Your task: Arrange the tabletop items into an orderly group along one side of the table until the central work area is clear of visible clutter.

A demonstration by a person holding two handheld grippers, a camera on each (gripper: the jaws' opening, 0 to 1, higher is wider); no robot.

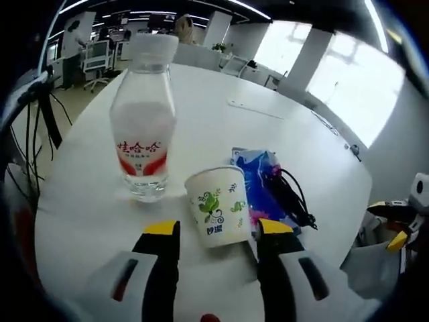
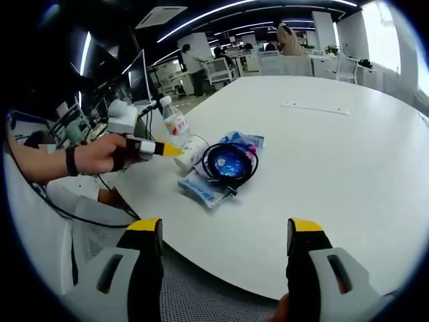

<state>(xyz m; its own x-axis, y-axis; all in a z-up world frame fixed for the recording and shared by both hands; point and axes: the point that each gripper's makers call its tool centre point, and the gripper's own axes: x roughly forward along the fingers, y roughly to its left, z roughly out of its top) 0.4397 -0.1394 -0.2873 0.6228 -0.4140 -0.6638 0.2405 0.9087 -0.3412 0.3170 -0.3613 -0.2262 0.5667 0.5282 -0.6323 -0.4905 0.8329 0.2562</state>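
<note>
Left gripper [image 1: 218, 231] stands with its jaws spread on either side of the paper cup [image 1: 217, 206], not yet closed on it. That cup sits near the table's [image 1: 94, 201] near edge, just right of the water bottle [image 1: 143, 121], with the blue packet [image 1: 258, 181] and coiled black cable [image 1: 291, 198] touching on its far right. Right gripper [image 2: 224, 231] hangs wide open off the table edge, well apart from the cluster. My worry: a hard squeeze could crush the thin cup, or a sideways sweep could knock the tall bottle over, since they stand so close.
</note>
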